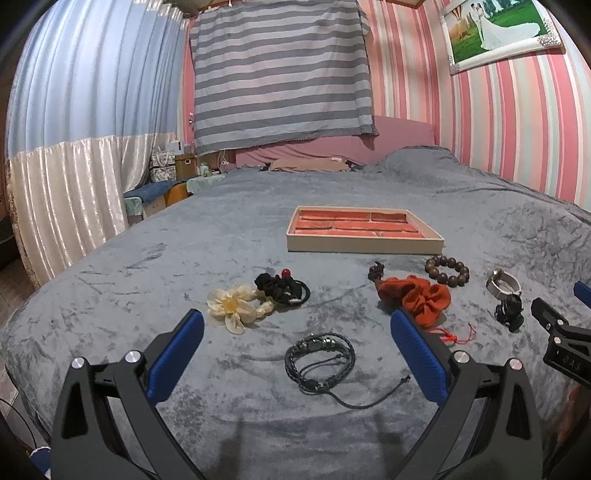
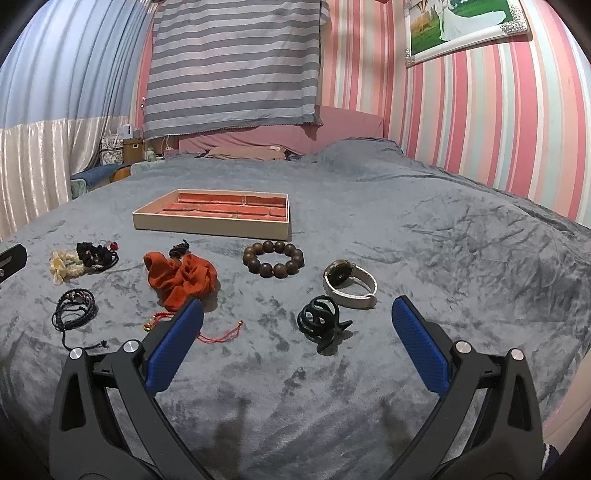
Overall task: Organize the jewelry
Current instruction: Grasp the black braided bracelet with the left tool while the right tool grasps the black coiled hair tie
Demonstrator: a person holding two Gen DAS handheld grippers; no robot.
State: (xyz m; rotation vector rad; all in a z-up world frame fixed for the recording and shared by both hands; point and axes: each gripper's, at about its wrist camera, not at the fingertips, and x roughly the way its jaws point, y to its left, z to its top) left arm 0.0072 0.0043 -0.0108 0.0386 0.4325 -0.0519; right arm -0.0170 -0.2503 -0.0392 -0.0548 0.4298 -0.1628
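both grippers hover low over the grey blanket [image 1: 184, 236], pointing toward the tray [image 1: 364, 236] further up the bed, which has nothing in it. left gripper [image 1: 297, 326] is spread wide with nothing in it, and the black cord bracelet [image 1: 319, 360] lies between its fingers. right gripper [image 2: 297, 314] is just as wide and also holds nothing, the black claw clip [image 2: 321, 323] sitting between its fingers, the watch [image 2: 349, 282] just past that. bead bracelet [image 2: 273, 258] and orange scrunchie [image 2: 181, 277] lie nearer the tray.

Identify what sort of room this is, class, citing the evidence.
Probably a home bedroom: a bed under a grey blanket, a framed photo on striped wallpaper, and curtains.
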